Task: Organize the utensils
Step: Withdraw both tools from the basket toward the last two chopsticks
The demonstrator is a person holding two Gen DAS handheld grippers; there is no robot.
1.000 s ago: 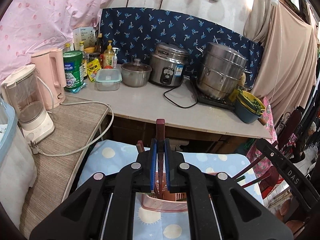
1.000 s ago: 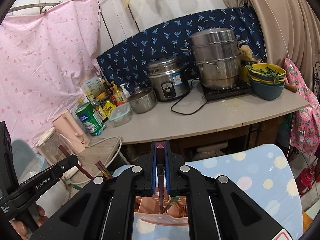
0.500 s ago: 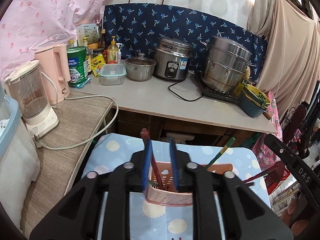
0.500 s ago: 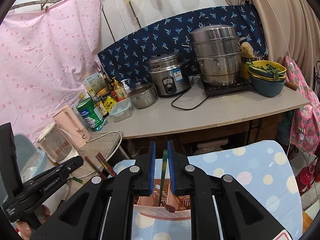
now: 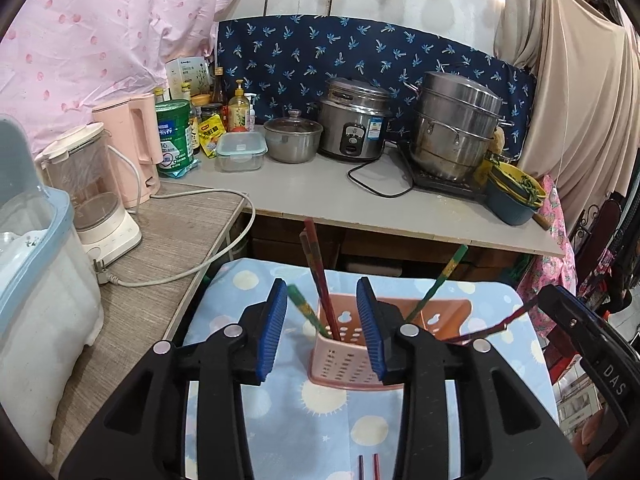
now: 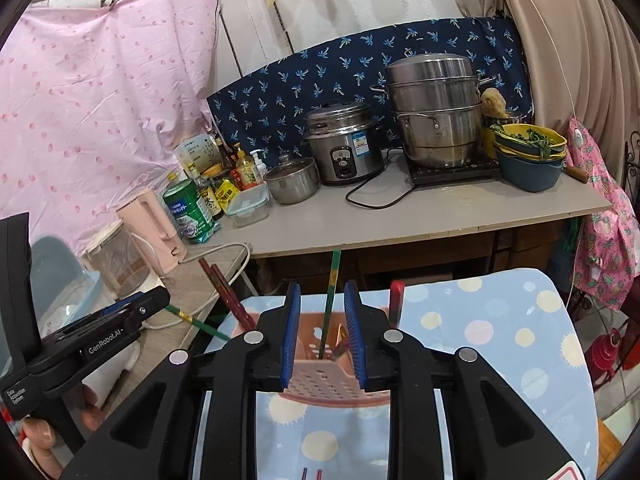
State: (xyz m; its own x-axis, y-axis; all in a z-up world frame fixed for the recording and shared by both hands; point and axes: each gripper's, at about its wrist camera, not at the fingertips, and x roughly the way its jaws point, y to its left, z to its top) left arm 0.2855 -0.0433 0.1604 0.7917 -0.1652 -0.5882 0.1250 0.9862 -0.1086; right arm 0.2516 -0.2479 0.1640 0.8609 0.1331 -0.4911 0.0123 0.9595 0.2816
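A pink perforated utensil holder [image 5: 352, 364] stands on a blue polka-dot cloth [image 5: 256, 404]; it also shows in the right wrist view [image 6: 328, 376]. Dark red chopsticks [image 5: 316, 264] and a green chopstick [image 5: 300, 306] stand in its left part, and another green chopstick [image 5: 444, 276] leans out to the right. My left gripper [image 5: 322, 330] is open and empty above the holder's left part. My right gripper [image 6: 322, 340] is open and empty, with a green chopstick [image 6: 331, 292] standing between its fingers in the holder.
A grey counter [image 5: 320, 192] behind holds a rice cooker [image 5: 354, 120], a steel steamer pot [image 5: 456, 128], a small pot, jars and bowls. A pink kettle [image 5: 132, 148] and a blender [image 5: 92, 196] stand on the left side table. Two more chopstick ends [image 5: 368, 466] lie on the cloth.
Both grippers have opened and let go of their chopsticks, which now stand in the holder. Both have pulled back and up from the holder.
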